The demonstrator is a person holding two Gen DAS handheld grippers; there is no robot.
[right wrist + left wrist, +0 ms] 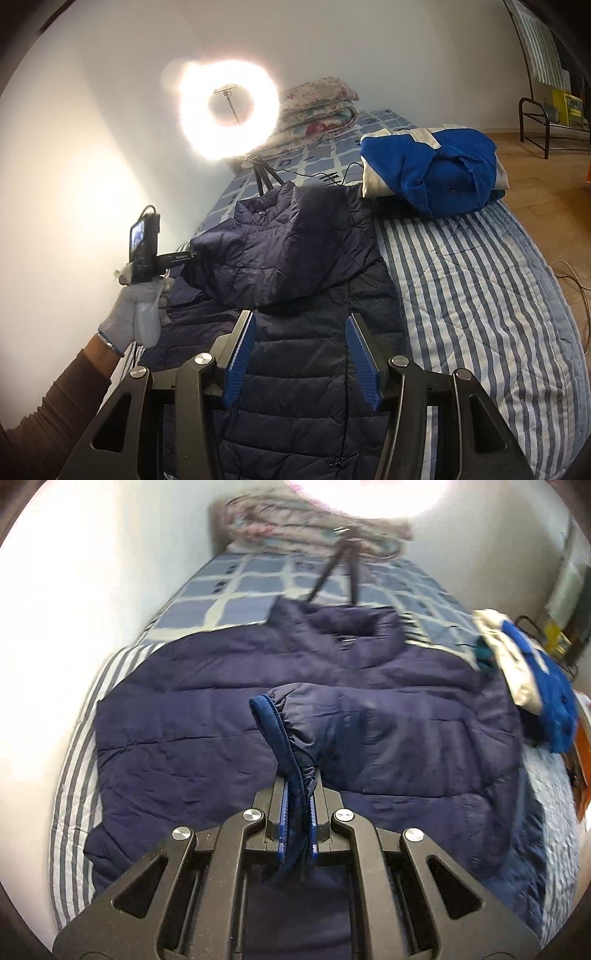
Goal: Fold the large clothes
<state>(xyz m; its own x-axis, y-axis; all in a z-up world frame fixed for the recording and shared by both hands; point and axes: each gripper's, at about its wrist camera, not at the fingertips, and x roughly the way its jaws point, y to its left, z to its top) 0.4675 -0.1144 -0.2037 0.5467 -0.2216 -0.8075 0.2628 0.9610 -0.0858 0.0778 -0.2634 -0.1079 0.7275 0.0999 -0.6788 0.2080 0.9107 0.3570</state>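
Note:
A navy quilted puffer jacket lies spread on the bed; it also shows in the right wrist view. My left gripper is shut on the jacket's sleeve cuff and holds the sleeve lifted over the jacket body. In the right wrist view the left gripper shows at the left, held by a gloved hand, with the sleeve draped across the jacket's upper part. My right gripper is open and empty, hovering just above the jacket's lower front.
The bed has a striped and checked blue cover. A folded blue and white garment lies at the bed's right side. A lit ring light on a tripod stands behind the jacket. Folded floral quilts lie at the head. A white wall runs along the left.

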